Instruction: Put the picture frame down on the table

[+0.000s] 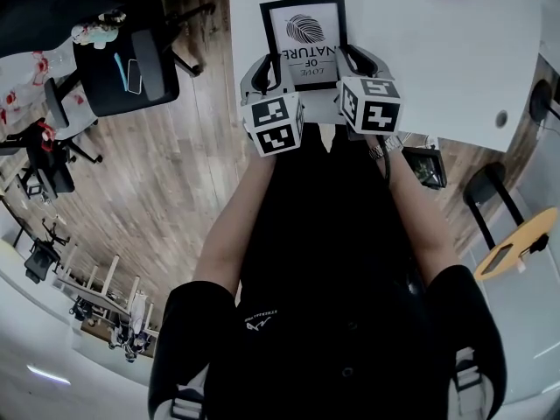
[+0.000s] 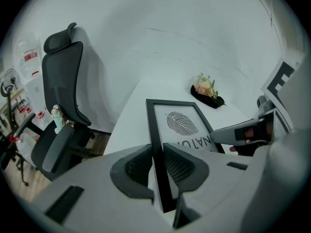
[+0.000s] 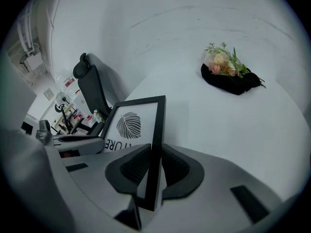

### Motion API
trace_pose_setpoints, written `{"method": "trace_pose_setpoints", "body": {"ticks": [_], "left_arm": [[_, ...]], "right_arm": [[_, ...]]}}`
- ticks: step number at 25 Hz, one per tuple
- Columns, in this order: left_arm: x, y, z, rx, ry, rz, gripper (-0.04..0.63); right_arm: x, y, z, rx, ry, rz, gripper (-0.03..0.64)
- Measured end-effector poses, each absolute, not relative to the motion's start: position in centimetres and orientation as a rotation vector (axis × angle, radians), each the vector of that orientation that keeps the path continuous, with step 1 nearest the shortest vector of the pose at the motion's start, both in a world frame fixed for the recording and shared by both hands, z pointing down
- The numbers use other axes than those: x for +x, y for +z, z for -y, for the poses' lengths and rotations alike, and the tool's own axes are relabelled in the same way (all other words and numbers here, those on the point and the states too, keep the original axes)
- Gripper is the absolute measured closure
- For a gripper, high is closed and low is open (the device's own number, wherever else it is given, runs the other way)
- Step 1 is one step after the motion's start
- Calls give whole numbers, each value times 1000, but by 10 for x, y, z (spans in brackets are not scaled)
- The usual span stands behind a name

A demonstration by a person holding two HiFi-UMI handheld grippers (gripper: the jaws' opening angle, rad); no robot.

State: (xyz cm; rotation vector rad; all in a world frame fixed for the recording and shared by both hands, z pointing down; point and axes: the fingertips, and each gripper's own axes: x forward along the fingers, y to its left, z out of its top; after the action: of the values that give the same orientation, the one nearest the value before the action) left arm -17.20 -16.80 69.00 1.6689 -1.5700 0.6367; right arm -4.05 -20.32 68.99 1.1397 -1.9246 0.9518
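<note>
Picture frame: left tongs and right tongs clamp its side edges, above the table edge.

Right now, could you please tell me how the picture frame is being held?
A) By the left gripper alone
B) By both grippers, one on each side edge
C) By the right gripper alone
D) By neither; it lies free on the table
B: the left gripper is shut on the left edge of the picture frame, and the right gripper is shut on its right edge.
</note>
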Motion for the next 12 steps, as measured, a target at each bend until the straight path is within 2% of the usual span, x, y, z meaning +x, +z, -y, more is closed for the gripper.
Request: {"method": "trace_pose_setpoints", "body": {"ticks": [12], "left_arm": [[-161,711,173,1651,692,1546,518]], "right_arm": [[-30,708,206,1121,947,1888,546]]}}
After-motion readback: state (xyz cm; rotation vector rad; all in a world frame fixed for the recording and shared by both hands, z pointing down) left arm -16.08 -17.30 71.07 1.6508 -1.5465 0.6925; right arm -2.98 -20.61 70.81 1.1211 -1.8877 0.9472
